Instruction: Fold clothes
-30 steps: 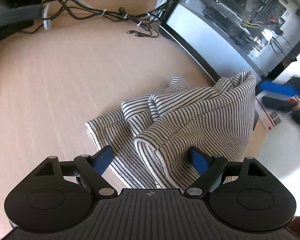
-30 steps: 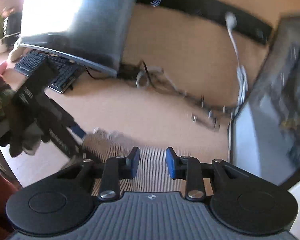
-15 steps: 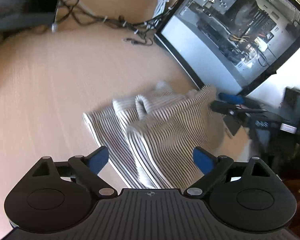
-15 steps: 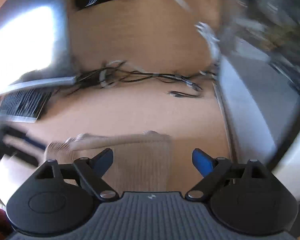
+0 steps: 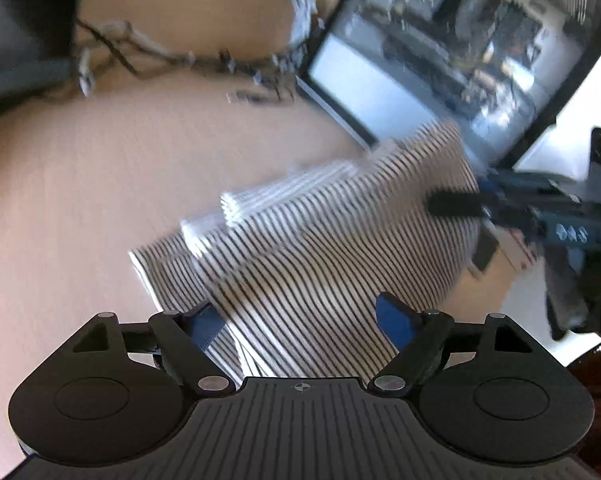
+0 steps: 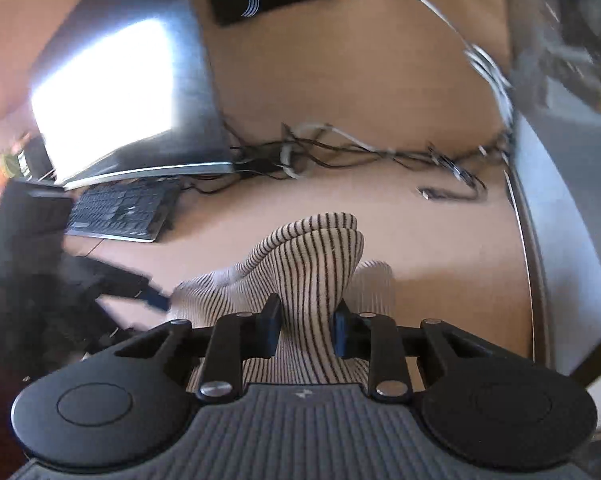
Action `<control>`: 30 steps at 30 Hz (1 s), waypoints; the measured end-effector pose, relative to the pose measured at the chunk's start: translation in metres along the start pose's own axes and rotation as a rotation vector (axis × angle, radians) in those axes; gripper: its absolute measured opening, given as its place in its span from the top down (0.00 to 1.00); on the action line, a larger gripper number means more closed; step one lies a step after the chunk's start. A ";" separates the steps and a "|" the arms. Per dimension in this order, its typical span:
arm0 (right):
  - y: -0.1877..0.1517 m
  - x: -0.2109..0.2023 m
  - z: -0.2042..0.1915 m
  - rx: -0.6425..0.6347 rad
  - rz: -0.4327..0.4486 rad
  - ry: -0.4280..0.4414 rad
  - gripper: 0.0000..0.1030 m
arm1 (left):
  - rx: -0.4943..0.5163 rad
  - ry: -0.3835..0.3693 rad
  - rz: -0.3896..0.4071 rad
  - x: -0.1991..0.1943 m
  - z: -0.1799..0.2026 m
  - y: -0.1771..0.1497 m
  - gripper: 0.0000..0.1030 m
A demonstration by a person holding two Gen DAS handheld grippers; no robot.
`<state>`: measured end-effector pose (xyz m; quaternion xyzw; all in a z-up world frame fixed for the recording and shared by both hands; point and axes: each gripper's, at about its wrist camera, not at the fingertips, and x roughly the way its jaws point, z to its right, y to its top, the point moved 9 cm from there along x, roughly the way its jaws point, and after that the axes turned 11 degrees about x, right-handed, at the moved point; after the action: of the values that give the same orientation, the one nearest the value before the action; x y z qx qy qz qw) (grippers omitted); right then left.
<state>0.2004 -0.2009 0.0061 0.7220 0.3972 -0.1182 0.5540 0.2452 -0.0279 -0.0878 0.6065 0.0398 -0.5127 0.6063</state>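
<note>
Striped cloth, a cream knit with thin dark lines, lies part-folded on the wooden desk, bunched in layers beside the glass-sided computer case, with a monitor, a keyboard and a tangle of cables farther back. The views are blurred with motion, so fine edges are hard to read. Seen from its own wrist camera, the right gripper has its jaws drawn in on a raised ridge of the fabric, which stands up between the blue pads and bulges above them; that pinch looks secure, though how many layers it takes in I cannot tell. The left gripper hangs just over the near edge of the cloth with its jaws spread wide and nothing between them. The step in hand looks like carrying the pinched ridge across to lay another fold. To do it well, the right tongs should lift only enough for the layers to clear, then travel level, while the left comes down on the near hem to pin it, so the stack beneath does not drag or slide toward the case.
</note>
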 end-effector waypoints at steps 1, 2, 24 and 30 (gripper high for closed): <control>0.001 -0.003 -0.002 -0.012 -0.004 0.004 0.76 | 0.004 -0.005 0.026 -0.002 -0.003 0.005 0.14; 0.002 -0.005 -0.004 -0.015 -0.008 0.009 0.76 | 0.004 -0.023 0.039 -0.001 -0.005 0.008 0.12; 0.008 -0.001 -0.001 0.013 -0.012 0.046 0.77 | -0.223 -0.218 0.052 0.028 0.001 0.012 0.60; 0.050 -0.004 -0.008 0.021 0.072 0.109 0.77 | -0.334 -0.344 -0.073 0.017 0.003 0.009 0.62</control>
<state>0.2309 -0.1985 0.0466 0.7470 0.3993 -0.0632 0.5278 0.2570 -0.0425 -0.0922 0.3998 0.0418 -0.6164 0.6771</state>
